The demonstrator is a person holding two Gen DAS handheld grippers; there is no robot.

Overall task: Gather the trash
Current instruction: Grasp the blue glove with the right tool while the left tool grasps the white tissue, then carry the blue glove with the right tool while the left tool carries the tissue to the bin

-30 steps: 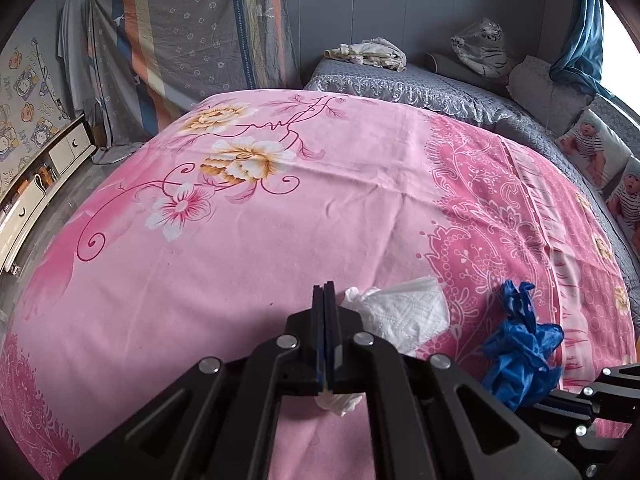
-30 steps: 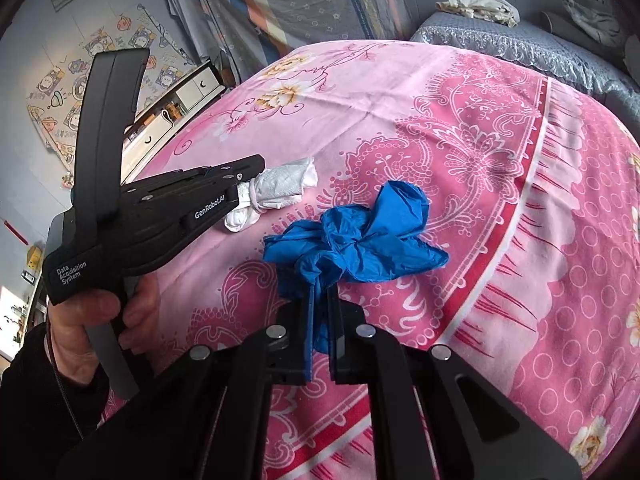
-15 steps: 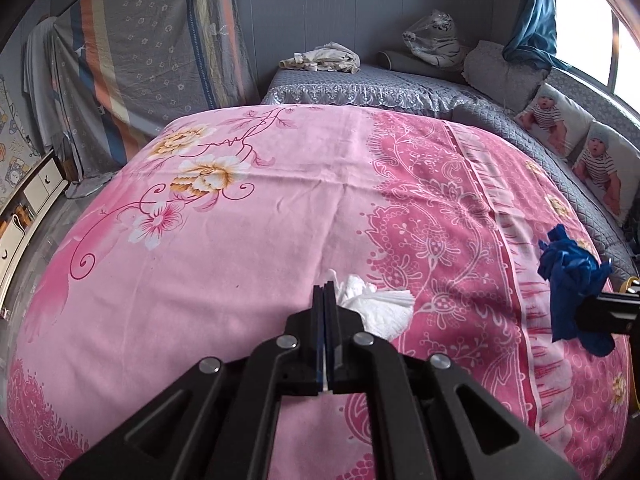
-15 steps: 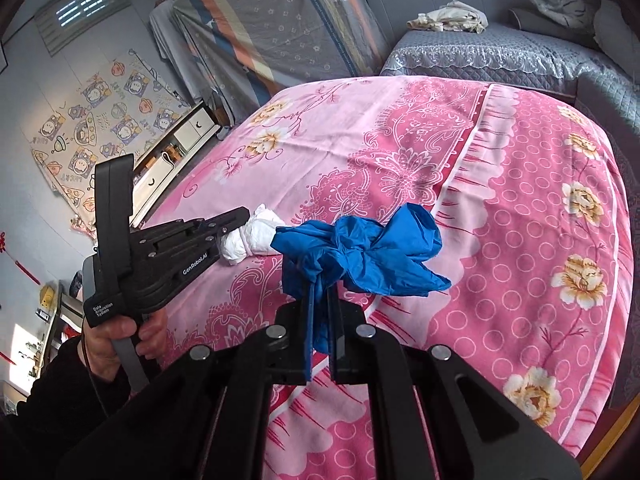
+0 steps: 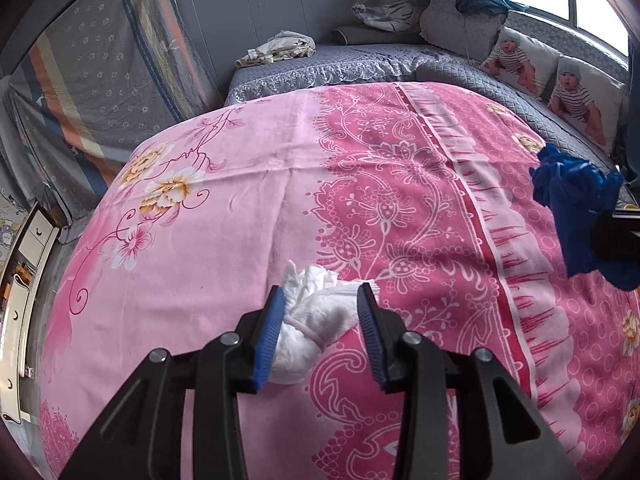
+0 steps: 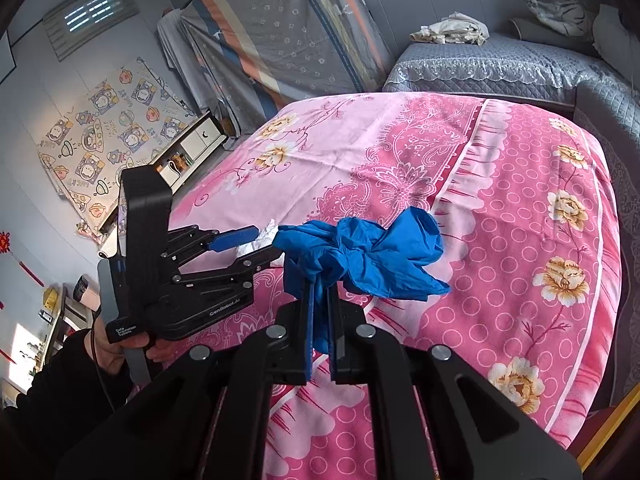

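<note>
**Left jaws part around the tissue**

Half a second ago the left gripper (image 5: pixel 322 330) was shut; now its fingers stand apart, the white tissue (image 5: pixel 310 330) between them on the pink bedspread (image 5: pixel 240 216). Right gripper (image 6: pixel 319 322) — raised above the bed — clamps a blue glove (image 6: pixel 360 256). Beyond, a grey sofa (image 6: pixel 480 64).

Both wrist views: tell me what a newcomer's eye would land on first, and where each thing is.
The pink floral bedspread fills both views. Against it, the blue glove stands out, bunched and pinched in the shut right gripper above the bed. Next comes the white crumpled tissue lying on the spread between the open fingers of the left gripper.
</note>
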